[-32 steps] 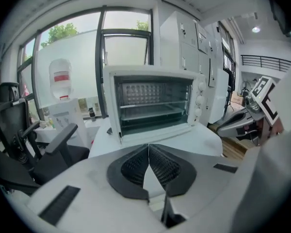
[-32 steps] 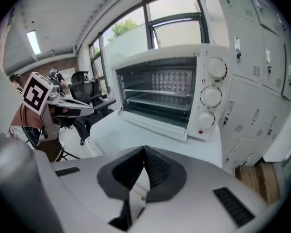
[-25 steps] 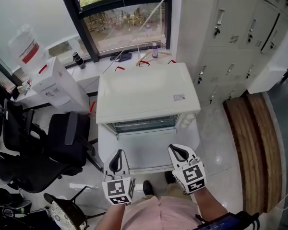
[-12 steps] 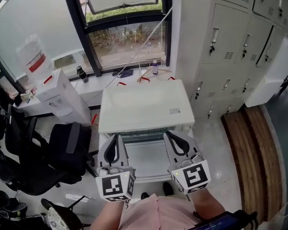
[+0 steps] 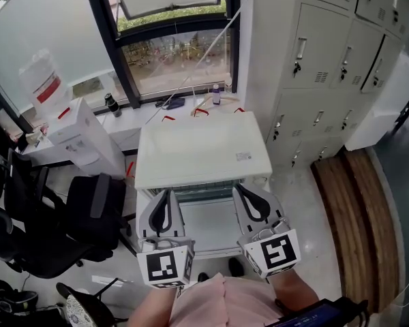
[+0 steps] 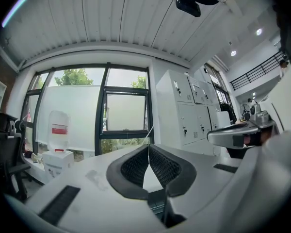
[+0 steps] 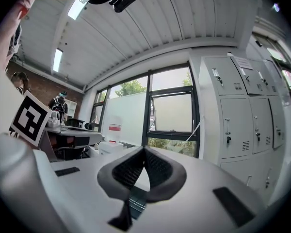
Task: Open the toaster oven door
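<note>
The white box-shaped toaster oven (image 5: 201,148) sits at the back edge of a white table (image 5: 208,231), below the dark-framed window (image 5: 177,53). The grey left gripper (image 5: 166,192) and right gripper (image 5: 238,188) hover by the oven's front edge, jaws pressed together, holding nothing.

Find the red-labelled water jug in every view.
Head view: water jug, upper left.
Left gripper view: left of centre, at mid height.
Right gripper view: small, just left of the jaw tips.
Shared landmark: black window frame, right of the jug in each view.
</note>
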`<action>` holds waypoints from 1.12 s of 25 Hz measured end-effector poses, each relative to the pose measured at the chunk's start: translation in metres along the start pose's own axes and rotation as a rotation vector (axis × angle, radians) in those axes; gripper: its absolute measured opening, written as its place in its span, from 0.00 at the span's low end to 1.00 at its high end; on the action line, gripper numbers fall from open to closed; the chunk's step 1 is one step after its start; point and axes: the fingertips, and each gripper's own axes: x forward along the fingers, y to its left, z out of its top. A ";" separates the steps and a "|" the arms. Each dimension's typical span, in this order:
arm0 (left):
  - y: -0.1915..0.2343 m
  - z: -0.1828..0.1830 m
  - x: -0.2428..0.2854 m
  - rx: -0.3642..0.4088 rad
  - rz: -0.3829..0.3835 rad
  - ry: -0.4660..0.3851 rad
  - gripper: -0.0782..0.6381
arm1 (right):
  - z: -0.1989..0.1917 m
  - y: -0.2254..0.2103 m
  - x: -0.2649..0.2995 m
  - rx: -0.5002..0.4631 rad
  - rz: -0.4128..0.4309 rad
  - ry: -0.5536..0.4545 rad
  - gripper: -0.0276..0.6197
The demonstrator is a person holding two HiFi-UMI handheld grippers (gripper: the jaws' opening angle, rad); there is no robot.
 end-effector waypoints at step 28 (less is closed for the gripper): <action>-0.015 0.000 -0.002 0.002 -0.025 -0.007 0.13 | -0.002 0.001 -0.011 0.005 0.000 -0.009 0.04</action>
